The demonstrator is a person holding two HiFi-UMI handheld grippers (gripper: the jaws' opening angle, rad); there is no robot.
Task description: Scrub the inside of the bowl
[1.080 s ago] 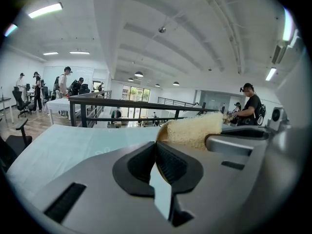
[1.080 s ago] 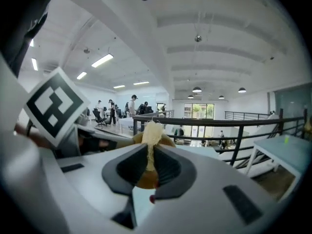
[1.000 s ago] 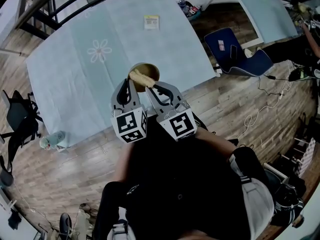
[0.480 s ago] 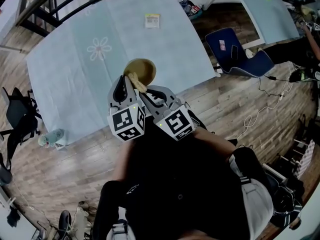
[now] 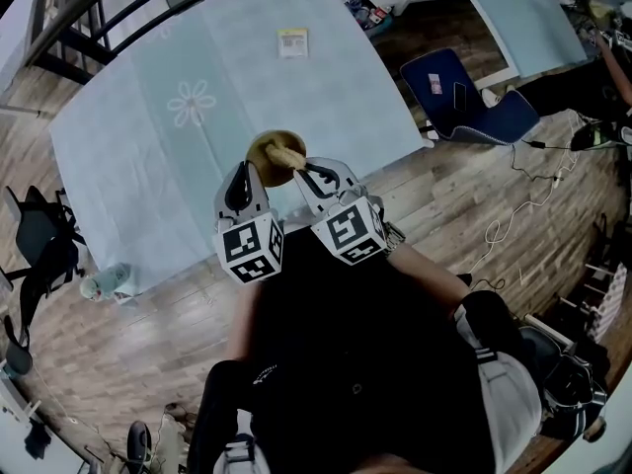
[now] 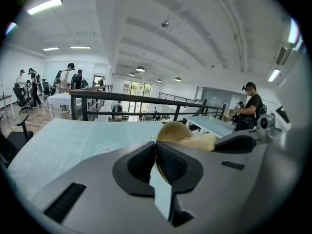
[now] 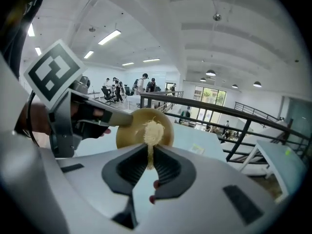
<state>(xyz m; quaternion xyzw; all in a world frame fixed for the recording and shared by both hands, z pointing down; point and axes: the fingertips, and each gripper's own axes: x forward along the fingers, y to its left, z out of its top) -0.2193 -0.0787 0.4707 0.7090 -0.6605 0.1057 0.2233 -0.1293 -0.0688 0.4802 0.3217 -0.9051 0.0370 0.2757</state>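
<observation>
Evidently mid-scrub: left gripper [image 6: 156, 150] clamps the tan bowl [image 6: 171, 129] by its rim, right gripper [image 7: 147, 157] pinches a fibrous scrubber [image 7: 153, 129] inside; next, probably sweep it around the wall.

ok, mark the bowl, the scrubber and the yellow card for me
bowl [image 7: 130, 135], right gripper view, bare inner wall left of the scrubber.
scrubber [image 7: 153, 130], right gripper view, middle of the fibrous pad.
yellow card [image 5: 292, 42], head view, middle of the card.

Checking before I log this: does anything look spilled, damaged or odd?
Nothing stands out. The left gripper holds the bowl by its rim, tipped toward the right gripper, whose jaws hold the scrubber against its inside. Nothing spilled.
</observation>
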